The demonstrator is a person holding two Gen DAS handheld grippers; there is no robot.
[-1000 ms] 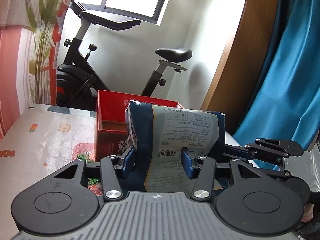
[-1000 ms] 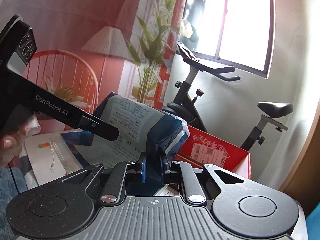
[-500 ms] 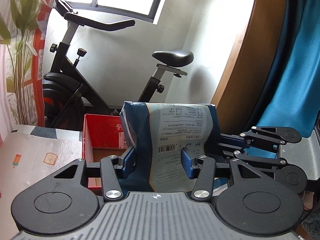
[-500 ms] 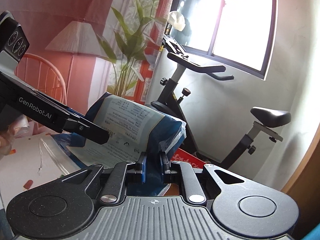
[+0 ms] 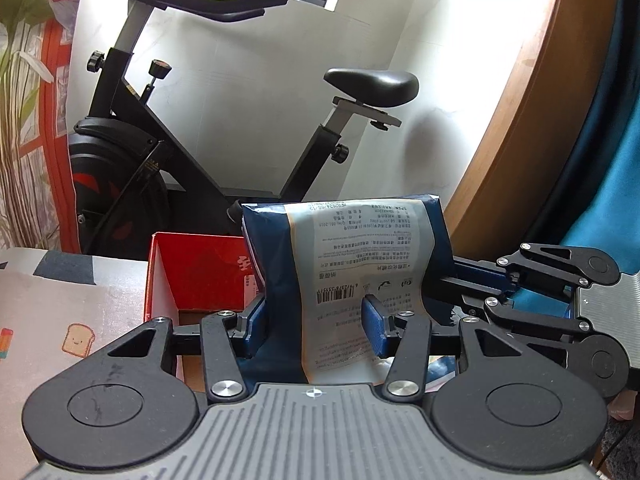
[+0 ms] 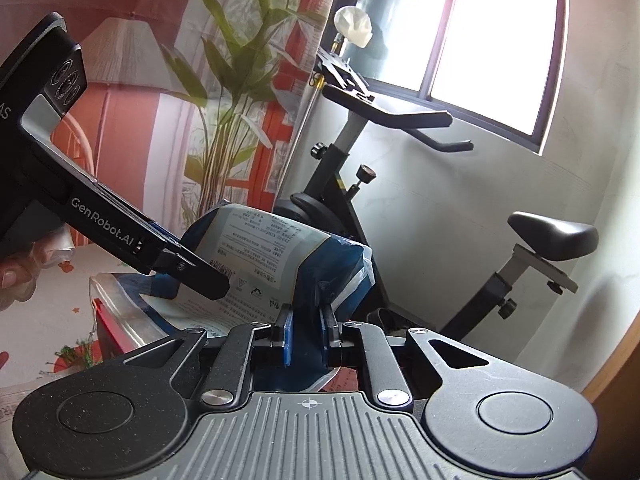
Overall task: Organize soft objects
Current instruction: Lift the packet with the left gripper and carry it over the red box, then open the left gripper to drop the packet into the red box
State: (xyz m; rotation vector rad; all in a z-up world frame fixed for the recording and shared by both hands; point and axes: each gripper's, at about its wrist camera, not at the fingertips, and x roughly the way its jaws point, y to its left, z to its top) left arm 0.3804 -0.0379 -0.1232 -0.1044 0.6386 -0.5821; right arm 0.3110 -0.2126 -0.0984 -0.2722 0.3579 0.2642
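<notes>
- Your left gripper (image 5: 316, 322) clamped the blue packet (image 5: 352, 264) upright, above the red box (image 5: 192, 276).
- Your right gripper (image 6: 306, 334) pinched the packet's end from the side.

My left gripper (image 5: 314, 326) clamped on blue soft pack (image 5: 348, 264), blue pads pressing both sides near its lower half. Pack upright, white label with barcode facing me, print upside down. My right gripper (image 5: 452, 288) comes in from right, gripping pack's far right side. Red cardboard box (image 5: 192, 268) open just behind and left of pack, on patterned tablecloth (image 5: 60, 312). Exercise bike (image 5: 200, 128) beyond, against white wall.
</notes>
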